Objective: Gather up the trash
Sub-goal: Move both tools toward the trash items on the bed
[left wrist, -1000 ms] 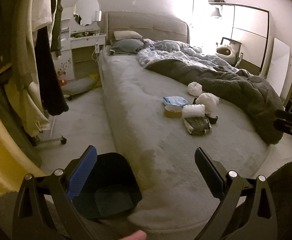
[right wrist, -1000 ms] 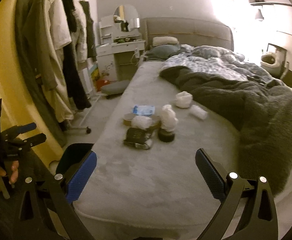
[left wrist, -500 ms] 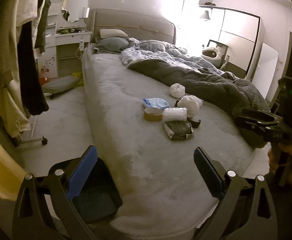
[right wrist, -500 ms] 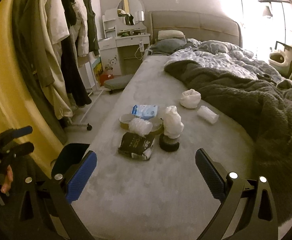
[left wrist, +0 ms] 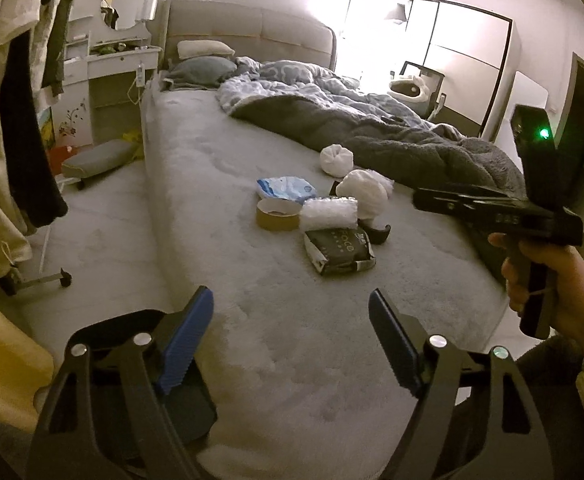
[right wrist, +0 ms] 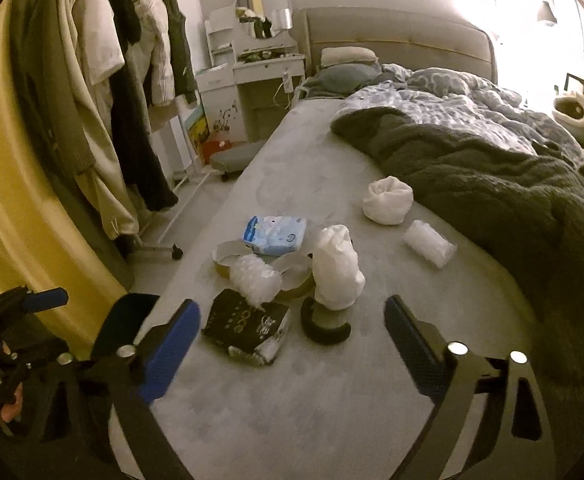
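Both tools nearer the trash pile (right wrist: pixel 280 280) than before, left tool (left wrist: pixel 292 344) and right tool (right wrist: pixel 292 344) closing — empty

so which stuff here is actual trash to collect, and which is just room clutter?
Trash job:
black packet
bubble wrap
tape roll
blue wrapper
white wads
bin

Just lying about:
duvet
pillows
hanging clothes
vanity

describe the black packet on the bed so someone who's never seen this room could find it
On the grey bed, find the litter cluster beside the dark fleece blanket. The black packet is the cluster's nearest piece, just before the bubble wrap wad. It alone is dark, flat and boxy, with pale lettering and a torn white end.
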### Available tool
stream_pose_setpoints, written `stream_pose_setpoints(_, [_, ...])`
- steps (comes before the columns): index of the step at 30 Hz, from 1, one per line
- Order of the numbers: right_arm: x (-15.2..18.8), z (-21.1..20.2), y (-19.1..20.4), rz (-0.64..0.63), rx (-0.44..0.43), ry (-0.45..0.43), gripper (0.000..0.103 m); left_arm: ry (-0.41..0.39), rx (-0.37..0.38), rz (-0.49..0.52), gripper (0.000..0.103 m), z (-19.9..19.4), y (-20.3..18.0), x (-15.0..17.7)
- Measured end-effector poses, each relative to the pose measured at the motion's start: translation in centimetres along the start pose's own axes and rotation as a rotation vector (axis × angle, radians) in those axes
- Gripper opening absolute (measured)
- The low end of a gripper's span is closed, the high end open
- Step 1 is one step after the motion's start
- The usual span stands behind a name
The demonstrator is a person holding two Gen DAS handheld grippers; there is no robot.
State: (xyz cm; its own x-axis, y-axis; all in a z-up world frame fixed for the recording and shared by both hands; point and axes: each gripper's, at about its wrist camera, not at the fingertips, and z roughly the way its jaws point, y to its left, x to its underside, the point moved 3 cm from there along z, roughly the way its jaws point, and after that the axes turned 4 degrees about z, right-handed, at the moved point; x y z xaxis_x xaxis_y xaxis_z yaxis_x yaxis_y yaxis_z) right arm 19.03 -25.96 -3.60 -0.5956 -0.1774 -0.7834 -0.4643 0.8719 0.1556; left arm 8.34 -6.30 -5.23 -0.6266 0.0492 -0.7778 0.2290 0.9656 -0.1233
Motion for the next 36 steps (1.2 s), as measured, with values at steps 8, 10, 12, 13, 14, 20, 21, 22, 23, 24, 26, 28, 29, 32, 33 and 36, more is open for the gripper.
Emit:
stream_pose_setpoints(8, [-1.0,3.0,-0.6,-0.036,-0.001,0.033,0.076,0.049,0.031,0.025,0.082,2.7,-1.6,0.3])
stream_pose_setpoints(10, [-1.2,3.6,-0.7,-0.041,-0.008,0.044,0.074,0.062,0.048,0.014,0.081,3.4,-2.0,0.2])
stream_pose_setpoints(12, [-1.4,4.1,-0.9,-0.043,-0.009,0.052,0.072,0.067,0.050,0.015,0.081,4.0,-2.4,0.1])
stream_pose_setpoints(13, [-1.4,4.4,-1.0,-0.042,-0.013,0.058,0.071,0.070,0.053,0.018,0.081,4.4,-2.6,0.0])
stream_pose_setpoints(14, [-1.6,4.7,-1.1,-0.042,-0.014,0.061,0.069,0.071,0.054,0.020,0.081,4.6,-2.8,0.0])
stream_pose_setpoints(20, [-1.8,6.0,-2.0,-0.033,-0.010,0.087,0.066,0.088,0.055,0.048,0.078,7.6,-4.2,-0.8])
stream_pose_setpoints(21, [-1.8,6.1,-2.2,-0.031,-0.009,0.090,0.066,0.092,0.056,0.046,0.078,7.9,-4.3,-0.9])
stream_pose_setpoints(22, [-1.9,6.3,-2.3,-0.033,-0.007,0.092,0.065,0.096,0.058,0.041,0.078,8.3,-4.4,-1.0])
stream_pose_setpoints(23, [-1.9,6.5,-2.5,-0.034,-0.007,0.093,0.064,0.099,0.062,0.034,0.078,8.7,-4.6,-1.1])
stream_pose_setpoints(24, [-1.9,6.7,-2.7,-0.034,-0.006,0.097,0.064,0.101,0.064,0.029,0.078,9.0,-4.7,-1.2])
stream_pose_setpoints(26, [-1.9,7.0,-3.0,-0.034,-0.004,0.101,0.061,0.104,0.066,0.024,0.078,9.4,-4.9,-1.3])
stream_pose_setpoints(28, [-2.0,7.4,-3.3,-0.032,-0.008,0.107,0.061,0.108,0.064,0.025,0.078,10.0,-5.3,-1.5])
stream_pose_setpoints(29, [-2.0,7.5,-3.4,-0.034,-0.010,0.110,0.061,0.114,0.055,0.027,0.078,10.4,-5.5,-1.6])
stream_pose_setpoints(32, [-2.1,8.0,-3.7,-0.040,-0.014,0.115,0.060,0.124,0.035,0.020,0.078,11.2,-5.7,-1.8])
stream_pose_setpoints(33, [-2.1,8.0,-3.8,-0.040,-0.015,0.116,0.060,0.128,0.021,0.017,0.079,11.4,-5.7,-1.8])
stream_pose_setpoints(36, [-2.1,8.5,-4.1,-0.034,-0.022,0.124,0.058,0.143,-0.002,0.000,0.080,12.1,-5.8,-1.9])
